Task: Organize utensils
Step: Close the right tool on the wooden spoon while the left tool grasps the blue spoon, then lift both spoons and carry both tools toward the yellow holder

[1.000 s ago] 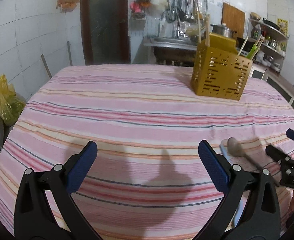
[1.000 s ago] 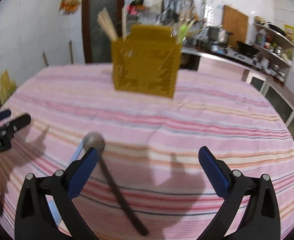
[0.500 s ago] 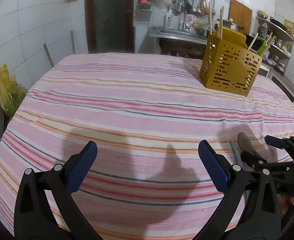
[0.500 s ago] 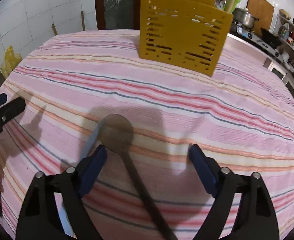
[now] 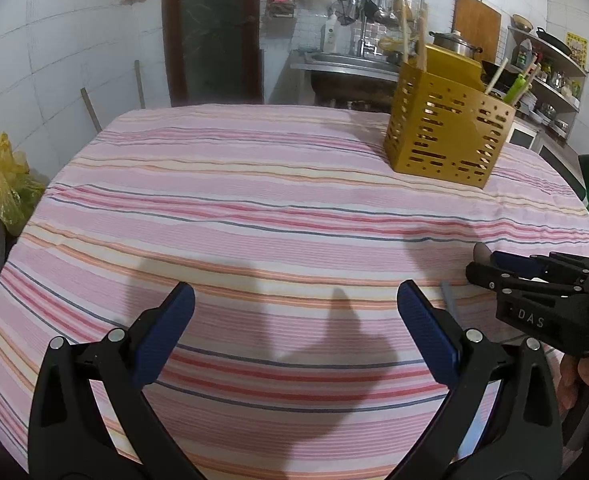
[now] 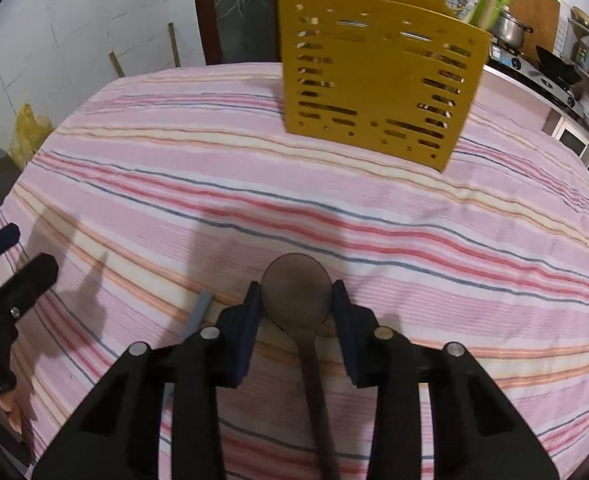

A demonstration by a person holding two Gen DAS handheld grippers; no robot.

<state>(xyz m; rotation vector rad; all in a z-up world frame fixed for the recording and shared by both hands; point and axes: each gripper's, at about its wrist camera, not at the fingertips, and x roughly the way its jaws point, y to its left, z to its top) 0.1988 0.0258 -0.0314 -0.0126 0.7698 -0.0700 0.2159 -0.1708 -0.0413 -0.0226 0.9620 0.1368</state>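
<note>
We see the right gripper (image 6: 297, 300) closing its blue pads around the bowl of a dark wooden spoon (image 6: 297, 294) lying on the pink striped tablecloth (image 6: 254, 208); the pads seem to touch its edges. A yellow perforated utensil holder (image 6: 378, 80) stands beyond. The left gripper (image 5: 294, 324) hovers wide open over bare cloth, holding nothing

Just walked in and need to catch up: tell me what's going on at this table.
A person is tidying utensils with a hand-held gripper in each hand. The right gripper is closing its jaws around the bowl of a dark spoon lying on the striped tablecloth. The left gripper hovers open and empty. A yellow utensil holder stands farther back, already holding a few utensils.
</note>
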